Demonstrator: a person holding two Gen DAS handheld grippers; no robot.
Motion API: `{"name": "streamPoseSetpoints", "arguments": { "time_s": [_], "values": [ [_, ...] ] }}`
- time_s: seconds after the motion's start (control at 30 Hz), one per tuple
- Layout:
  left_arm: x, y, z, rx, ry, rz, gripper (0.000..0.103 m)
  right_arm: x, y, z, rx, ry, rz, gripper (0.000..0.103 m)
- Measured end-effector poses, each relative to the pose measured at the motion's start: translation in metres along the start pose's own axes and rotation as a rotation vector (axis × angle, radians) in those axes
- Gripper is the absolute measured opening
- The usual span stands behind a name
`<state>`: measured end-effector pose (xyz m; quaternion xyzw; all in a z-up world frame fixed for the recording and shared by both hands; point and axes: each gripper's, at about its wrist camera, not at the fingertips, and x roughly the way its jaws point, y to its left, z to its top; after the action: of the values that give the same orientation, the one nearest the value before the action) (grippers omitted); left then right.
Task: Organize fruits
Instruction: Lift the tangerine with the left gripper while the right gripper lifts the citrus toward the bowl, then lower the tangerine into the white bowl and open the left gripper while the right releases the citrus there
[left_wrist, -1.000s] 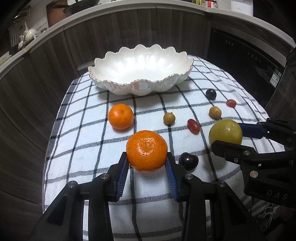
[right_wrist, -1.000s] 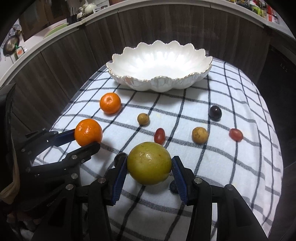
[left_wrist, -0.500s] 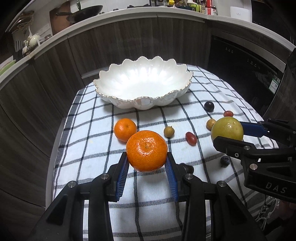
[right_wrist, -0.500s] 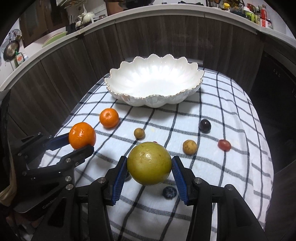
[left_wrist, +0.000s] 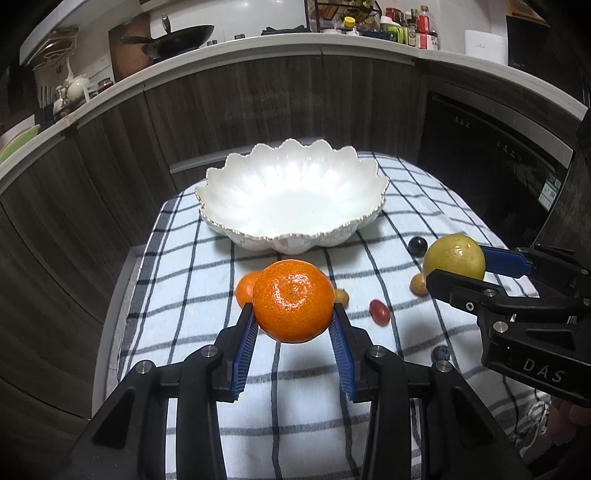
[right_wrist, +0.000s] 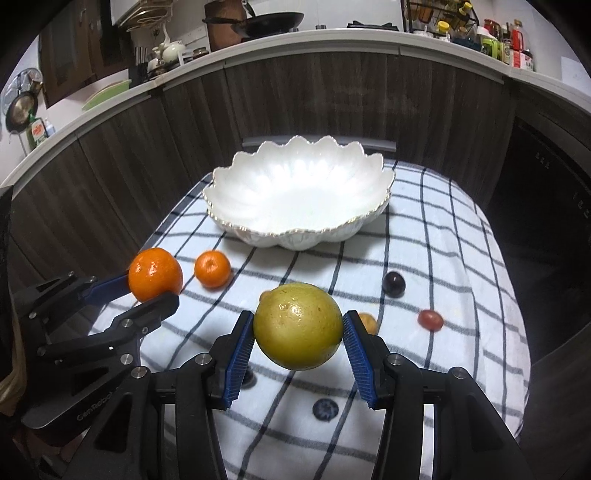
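My left gripper (left_wrist: 293, 317) is shut on a large mandarin (left_wrist: 292, 301) and holds it above the checked cloth (left_wrist: 207, 295). My right gripper (right_wrist: 298, 325) is shut on a yellow-green round fruit (right_wrist: 298, 325), also lifted off the cloth. Each held fruit shows in the other view: the yellow-green fruit (left_wrist: 453, 256) at the right, the mandarin (right_wrist: 155, 274) at the left. A white scalloped bowl (left_wrist: 221, 192) (right_wrist: 229, 192) stands empty beyond both grippers. A smaller mandarin (right_wrist: 211, 268) (left_wrist: 244, 291) lies on the cloth.
Small fruits lie scattered on the cloth: a dark plum (right_wrist: 393, 284), a red grape (right_wrist: 430, 319), a red grape (left_wrist: 379, 312), a blueberry (right_wrist: 325, 409), a brown longan (left_wrist: 418, 284). Dark wood cabinet fronts (right_wrist: 147, 147) curve round behind the table, with a counter of kitchenware above.
Both grippers have risen off the cloth with their fruits still clamped. The bowl and the loose fruits now sit lower and farther away in both views.
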<state>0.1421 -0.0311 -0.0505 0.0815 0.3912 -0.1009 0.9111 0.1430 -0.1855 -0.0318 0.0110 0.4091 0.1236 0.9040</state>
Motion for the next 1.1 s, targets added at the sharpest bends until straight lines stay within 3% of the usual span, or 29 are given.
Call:
{"name": "streamPoseSetpoints", "arguments": {
  "time_s": [1.1],
  "values": [
    [0.021, 0.025, 0.069, -0.070, -0.084, 0.067, 0.039, 0.017, -0.022, 0.080, 0.029, -0.153, -0.072, 0.050]
  ]
}}
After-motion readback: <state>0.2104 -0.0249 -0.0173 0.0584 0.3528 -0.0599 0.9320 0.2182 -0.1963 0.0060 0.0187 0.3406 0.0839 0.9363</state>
